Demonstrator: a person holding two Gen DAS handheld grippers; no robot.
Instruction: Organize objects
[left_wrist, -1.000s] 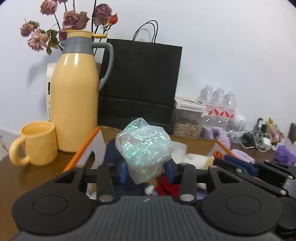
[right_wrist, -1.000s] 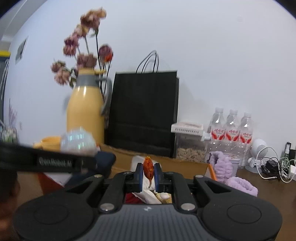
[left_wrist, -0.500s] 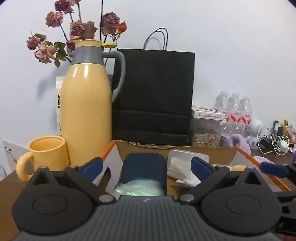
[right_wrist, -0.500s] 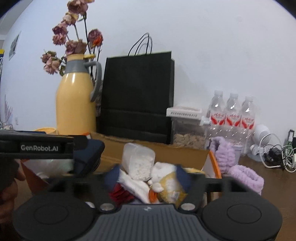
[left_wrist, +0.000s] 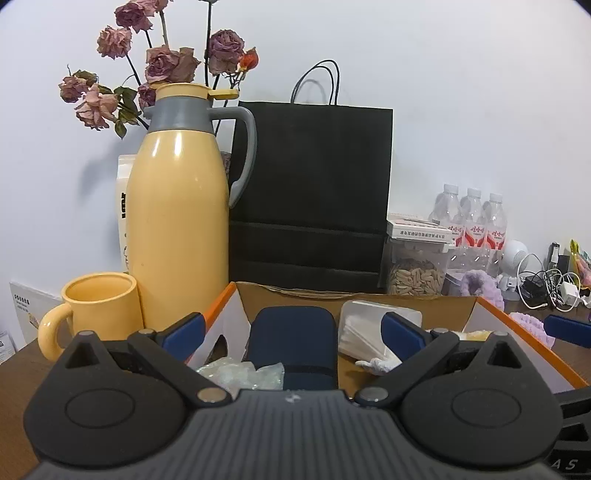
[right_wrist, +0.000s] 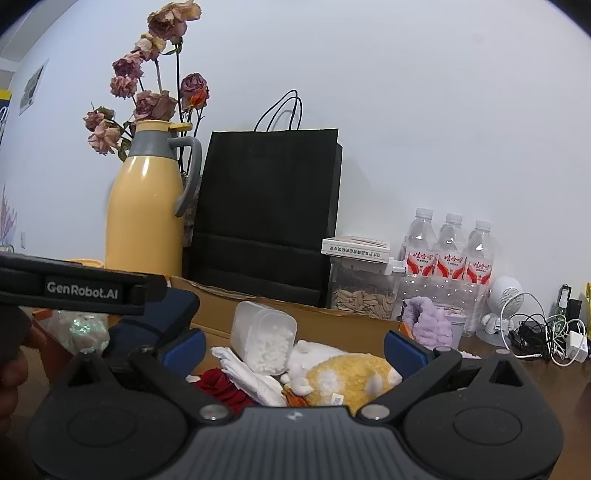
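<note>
White wall (left_wrist: 461, 92), brown wood table (right_wrist: 517, 373)

Box (left_wrist: 491, 314) open on top; flask (left_wrist: 177, 221), bag (left_wrist: 314, 195) block behind.

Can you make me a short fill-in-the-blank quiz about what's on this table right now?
1. The mug beside the tall thermos is ____ in colour.
2. Behind the cardboard box stands a ____ paper bag.
3. The number of water bottles by the wall is ____.
4. Both the left gripper and the right gripper have jaws standing ____.

Missing words: yellow; black; three; open
</note>
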